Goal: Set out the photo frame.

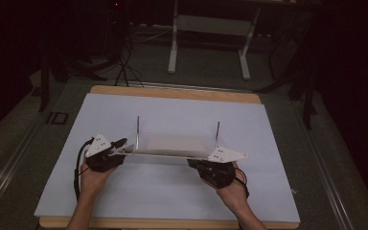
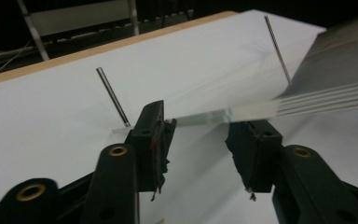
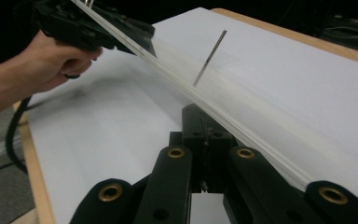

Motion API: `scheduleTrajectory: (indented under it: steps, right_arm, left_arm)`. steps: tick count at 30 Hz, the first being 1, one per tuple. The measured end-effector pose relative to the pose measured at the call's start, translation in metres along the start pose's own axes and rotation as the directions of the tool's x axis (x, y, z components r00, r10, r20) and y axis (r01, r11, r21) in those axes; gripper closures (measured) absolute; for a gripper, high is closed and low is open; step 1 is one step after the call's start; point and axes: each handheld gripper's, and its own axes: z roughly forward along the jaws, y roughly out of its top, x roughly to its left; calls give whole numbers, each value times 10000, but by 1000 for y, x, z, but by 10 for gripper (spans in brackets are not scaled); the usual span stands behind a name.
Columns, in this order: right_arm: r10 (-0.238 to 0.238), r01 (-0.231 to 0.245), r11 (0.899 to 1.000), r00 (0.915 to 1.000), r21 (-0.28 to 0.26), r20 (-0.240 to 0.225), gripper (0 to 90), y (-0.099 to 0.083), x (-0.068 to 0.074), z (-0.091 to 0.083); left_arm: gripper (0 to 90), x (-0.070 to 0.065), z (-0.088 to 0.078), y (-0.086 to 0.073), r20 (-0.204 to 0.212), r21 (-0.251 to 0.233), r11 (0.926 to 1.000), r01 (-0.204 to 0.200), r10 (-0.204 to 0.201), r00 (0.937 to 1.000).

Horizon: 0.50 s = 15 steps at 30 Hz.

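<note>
Spanning the table (image 1: 124, 211) centre, a clear acrylic sheet (image 1: 172, 145) sits between two upright metal pins (image 1: 137, 130). Left gripper (image 2: 200, 135) fingers stand apart around its 9 o'clock edge; right gripper (image 3: 207, 140) fingers closed beside its 3 o'clock edge. Surrounding surface bare.

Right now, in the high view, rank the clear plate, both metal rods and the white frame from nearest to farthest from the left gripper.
1. Clear plate, at the left gripper's jaws.
2. Left rod, just beside it.
3. Right rod, at the plate's other end.
4. White frame, on the floor beyond the table.
</note>
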Motion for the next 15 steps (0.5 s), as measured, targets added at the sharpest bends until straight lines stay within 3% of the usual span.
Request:
scheduleTrajectory:
  steps: [3, 13, 15]
  right_arm:
    - [-6, 6, 10000, 10000, 17, 63, 900, 1, 0, 0]
    - [77, -75, 9999, 9998, -94, 181, 900, 4, -5, -2]
    - [83, -81, 9999, 9998, -114, 206, 900, 5, -6, -2]
  left_arm:
    - [568, -1, 0, 2, -47, -13, 9998, -204, 204, 9998]
    - [348, -9, 8, 12, -76, -380, 9951, -909, 907, 9958]
    - [340, -8, 10, 13, -3, -442, 9945, -950, 951, 9955]
